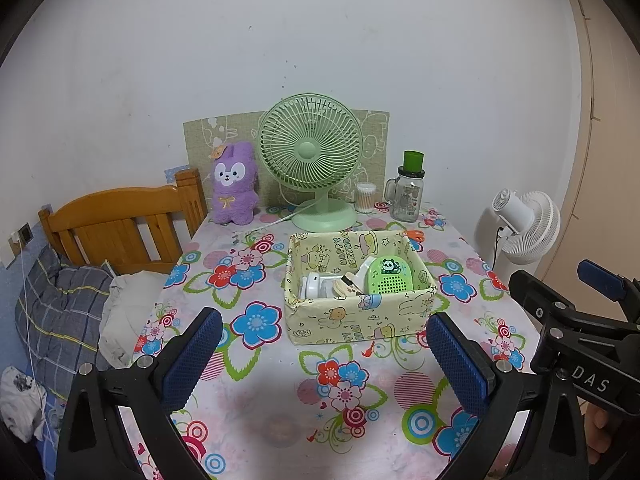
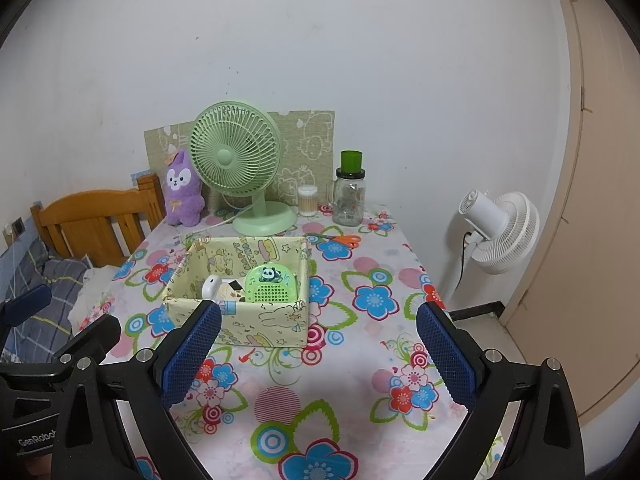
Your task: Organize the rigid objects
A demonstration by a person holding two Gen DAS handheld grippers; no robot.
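Green fan (image 1: 310,152) behind box (image 1: 360,312), scissors (image 2: 340,239) beside

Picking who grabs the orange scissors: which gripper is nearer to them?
Right, probably. The orange scissors lie behind the box's far right corner, ahead of the open right gripper. The open left gripper faces the box, scissors beyond and to its right.

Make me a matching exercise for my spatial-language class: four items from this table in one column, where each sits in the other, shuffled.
Items:
1. green panda gadget
2. orange-handled scissors
3. purple plush toy
4. cotton swab jar

Places:
A. back left corner of the table
B. between the green desk fan and the glass mug jar
C. inside the paper-covered box
D. flat on the tablecloth, behind the box's right corner

Pairs: 1-C, 2-D, 3-A, 4-B
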